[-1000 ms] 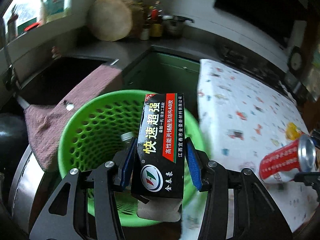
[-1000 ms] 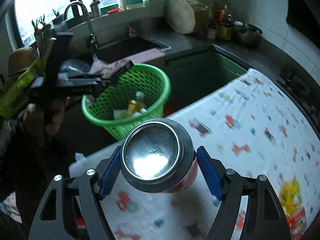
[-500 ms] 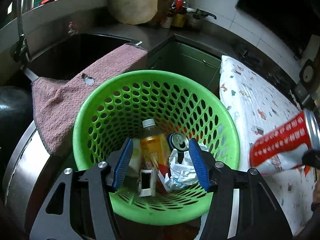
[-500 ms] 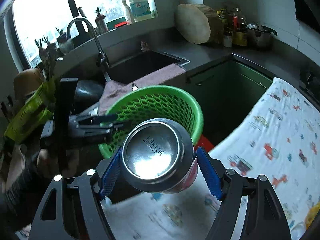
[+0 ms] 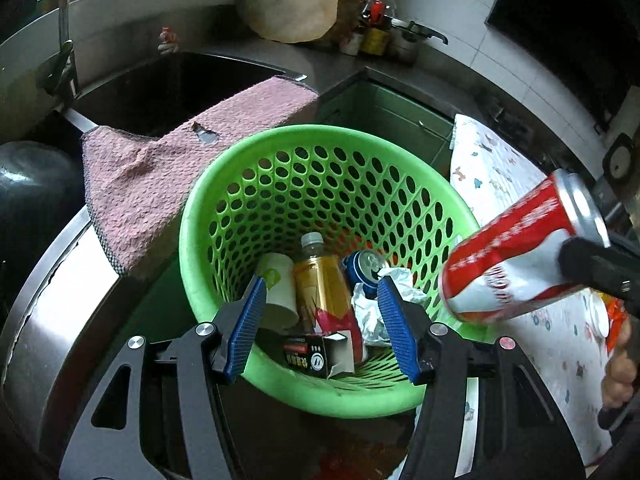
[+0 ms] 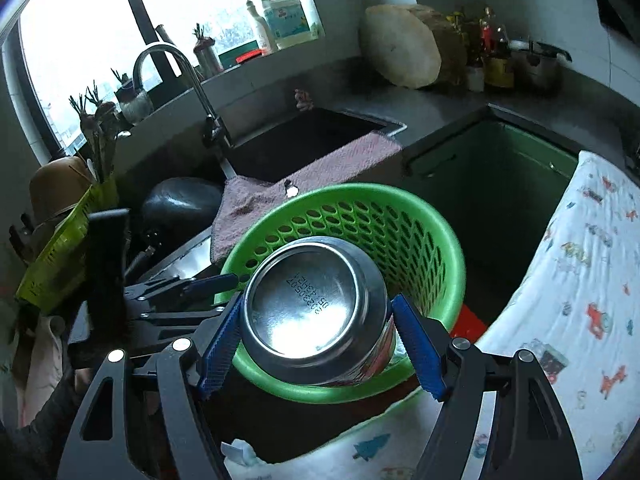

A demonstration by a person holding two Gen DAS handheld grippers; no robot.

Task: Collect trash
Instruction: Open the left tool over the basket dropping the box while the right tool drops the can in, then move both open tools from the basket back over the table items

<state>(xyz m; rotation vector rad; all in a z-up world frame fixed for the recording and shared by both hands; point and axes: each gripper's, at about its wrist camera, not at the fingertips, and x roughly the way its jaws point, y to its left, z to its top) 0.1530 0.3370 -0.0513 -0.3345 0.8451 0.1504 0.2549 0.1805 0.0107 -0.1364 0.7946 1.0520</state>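
Step in hand: binning the red can [image 6: 316, 316]. Right gripper [image 6: 318, 344] jaws pinch it sideways at the green basket [image 5: 256, 184] rim. Left gripper [image 5: 320, 326] jaws spread, empty, over the basket's bottle [image 5: 320, 280], box [image 5: 316, 354] and paper. Next: carry can past rim, then release.

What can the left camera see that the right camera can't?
Only the left wrist view looks down into the basket: a yellow drink bottle, a paper cup, a blue can, crumpled paper and a black box.

Only the right wrist view shows the window, the tap and the red can's shiny bottom.

Both show the green basket, the pink towel and the red can held in the right tool.
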